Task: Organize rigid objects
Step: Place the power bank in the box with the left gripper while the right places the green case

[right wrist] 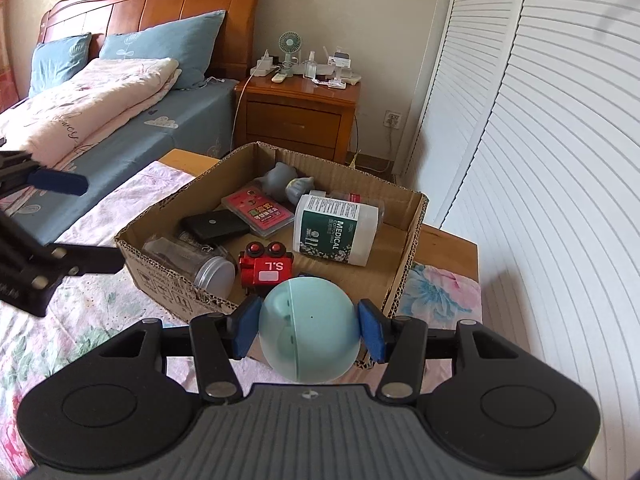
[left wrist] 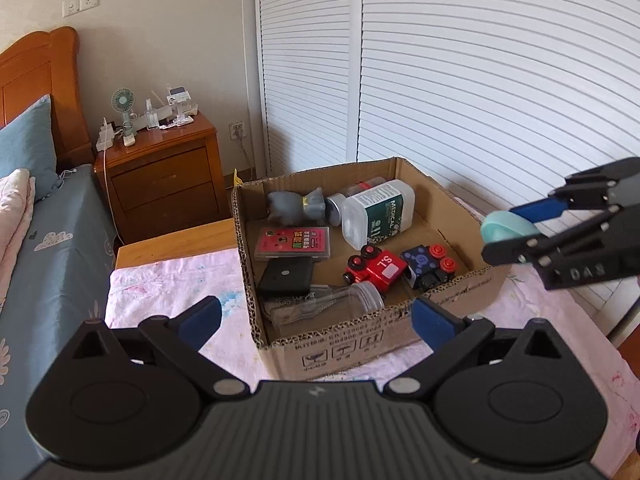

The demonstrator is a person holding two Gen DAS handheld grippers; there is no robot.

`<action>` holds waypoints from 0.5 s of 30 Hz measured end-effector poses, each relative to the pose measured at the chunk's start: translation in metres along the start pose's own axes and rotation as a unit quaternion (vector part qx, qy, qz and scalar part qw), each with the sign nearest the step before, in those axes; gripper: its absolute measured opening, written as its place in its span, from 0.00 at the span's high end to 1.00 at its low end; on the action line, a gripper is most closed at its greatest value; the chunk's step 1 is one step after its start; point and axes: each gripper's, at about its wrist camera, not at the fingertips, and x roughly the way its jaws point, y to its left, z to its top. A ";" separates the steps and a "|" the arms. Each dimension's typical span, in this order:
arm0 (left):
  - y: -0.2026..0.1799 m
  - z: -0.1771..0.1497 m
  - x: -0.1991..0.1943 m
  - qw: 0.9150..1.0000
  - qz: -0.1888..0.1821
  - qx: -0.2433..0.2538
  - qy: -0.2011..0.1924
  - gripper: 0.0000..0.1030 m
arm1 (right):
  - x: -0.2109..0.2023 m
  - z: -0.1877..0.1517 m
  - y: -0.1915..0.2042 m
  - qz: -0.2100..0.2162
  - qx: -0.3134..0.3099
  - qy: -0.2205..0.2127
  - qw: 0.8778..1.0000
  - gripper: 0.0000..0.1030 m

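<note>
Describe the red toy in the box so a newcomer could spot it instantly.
Find the open cardboard box on the pink floral cloth. Near its front wall, between the lying clear jar and a dark blue toy car, sits the red toy vehicle. Only it has "S.L" in white letters.

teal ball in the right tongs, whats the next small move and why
Probably carry the teal ball forward over the cardboard box and lower it before opening. The right tongs are shut on it, held outside the near wall. Bare floor shows at the right near corner, beside the red toy truck and in front of the white medical bottle. The left tongs are open and hold nothing.
</note>
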 end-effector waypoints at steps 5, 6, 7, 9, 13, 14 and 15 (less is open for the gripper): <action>-0.003 -0.016 -0.020 0.999 0.015 -0.021 -0.020 0.01 | 0.016 0.017 -0.008 -0.009 0.013 0.008 1.000 0.44; -0.004 -0.019 -0.022 0.999 0.020 -0.024 -0.023 0.01 | 0.020 0.020 -0.009 -0.010 0.014 0.010 1.000 0.44; -0.004 -0.022 -0.024 0.999 0.024 -0.029 -0.024 0.01 | 0.024 0.022 -0.010 -0.012 0.016 0.012 1.000 0.44; -0.005 -0.028 -0.027 0.998 0.029 -0.040 -0.025 0.01 | 0.031 0.027 -0.012 -0.014 0.023 0.016 1.000 0.44; -0.009 -0.037 -0.027 0.998 0.044 -0.040 -0.018 0.01 | 0.050 0.035 -0.020 -0.016 0.043 0.030 0.998 0.44; -0.011 -0.038 -0.026 0.998 0.047 -0.036 -0.015 0.01 | 0.055 0.036 -0.022 -0.018 0.047 0.033 0.998 0.44; -0.013 -0.040 -0.026 0.998 0.049 -0.032 -0.013 0.01 | 0.060 0.037 -0.023 -0.020 0.050 0.037 0.998 0.44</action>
